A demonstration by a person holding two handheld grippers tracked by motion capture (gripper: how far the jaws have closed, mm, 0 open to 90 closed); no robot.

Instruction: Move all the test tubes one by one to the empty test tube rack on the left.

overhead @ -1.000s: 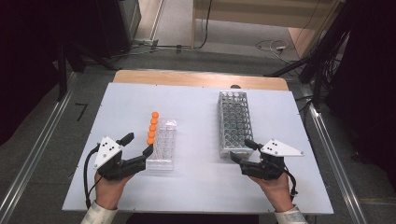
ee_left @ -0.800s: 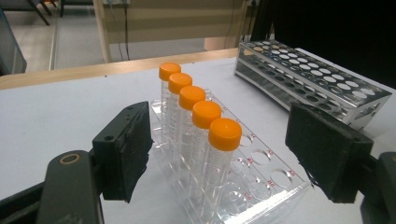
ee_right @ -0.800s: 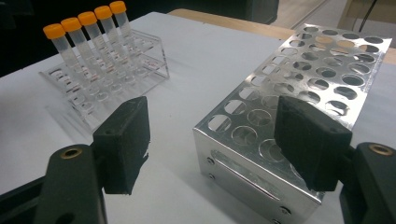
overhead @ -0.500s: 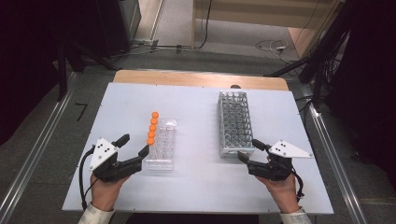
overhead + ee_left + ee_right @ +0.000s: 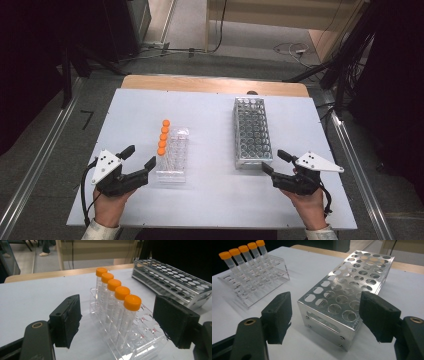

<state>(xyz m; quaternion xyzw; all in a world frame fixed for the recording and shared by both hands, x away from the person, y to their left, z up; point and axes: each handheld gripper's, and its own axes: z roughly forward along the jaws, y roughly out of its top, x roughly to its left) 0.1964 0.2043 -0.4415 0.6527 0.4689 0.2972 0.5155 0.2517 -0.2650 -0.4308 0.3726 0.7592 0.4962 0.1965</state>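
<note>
A clear plastic rack (image 5: 173,159) stands left of the table's middle, with a row of several orange-capped tubes (image 5: 163,136) along its left side. A perforated metal rack (image 5: 252,131) stands to its right with its holes bare. My left gripper (image 5: 141,156) rests open at the near left, just short of the clear rack. In the left gripper view its jaws frame the tubes (image 5: 117,293) and the clear rack (image 5: 142,340) from a distance. My right gripper (image 5: 273,161) is open too, near the metal rack's front corner. Its jaws frame the metal rack (image 5: 347,290) without touching it.
The white table top (image 5: 215,200) ends in a wooden strip (image 5: 210,84) at the far side. Aluminium rails (image 5: 355,165) run along both sides. Cables lie on the floor beyond. In the right gripper view the clear rack (image 5: 254,287) stands off to the left.
Both hands have drifted slightly outward, the left one leftward and the right one rightward, away from the racks. The jaws keep the same width.
</note>
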